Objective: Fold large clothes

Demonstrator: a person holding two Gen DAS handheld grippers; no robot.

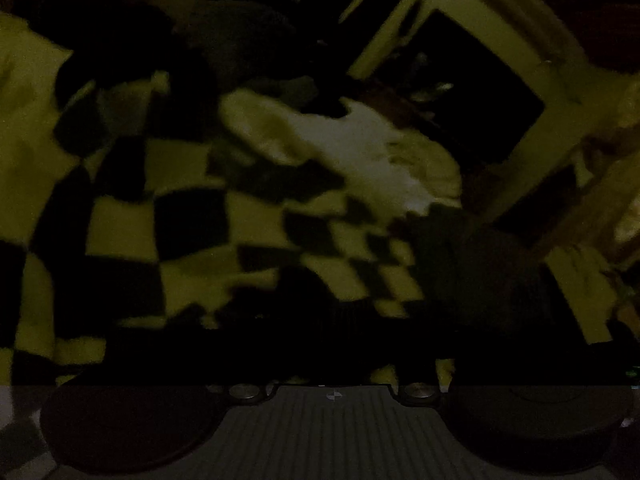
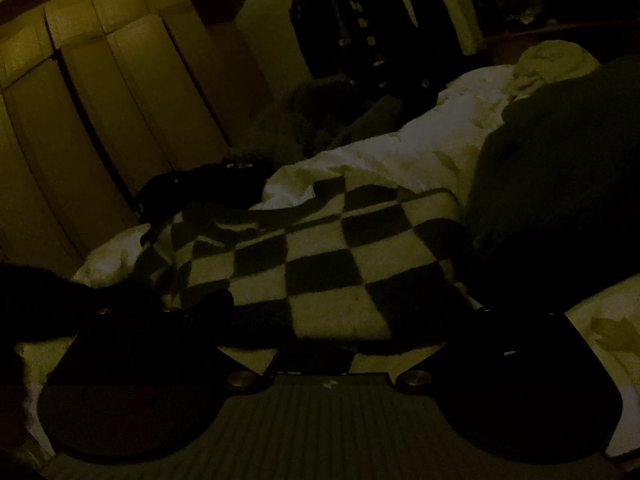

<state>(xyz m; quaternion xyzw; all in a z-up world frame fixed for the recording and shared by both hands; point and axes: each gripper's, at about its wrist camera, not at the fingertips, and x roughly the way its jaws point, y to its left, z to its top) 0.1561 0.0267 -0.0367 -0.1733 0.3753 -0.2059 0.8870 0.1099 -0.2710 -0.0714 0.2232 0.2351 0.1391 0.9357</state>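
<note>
Darkness swallows most of it. Nearest, the right gripper (image 2: 320, 332) has its fingers (image 2: 208, 312) spread wide apart, the checkered garment (image 2: 320, 272) lying flat between them on the bed (image 2: 400, 148), probably laid out so an edge can be taken. The left gripper (image 1: 320, 360) is too shadowed; I cannot tell its state. Its blurred view shows the same checks rumpled and close. Only the right view shows the wardrobe doors (image 2: 100, 100) beyond.

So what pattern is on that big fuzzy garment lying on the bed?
A dark-and-light checkerboard; the large fuzzy checked garment shows best in the right wrist view.
</note>
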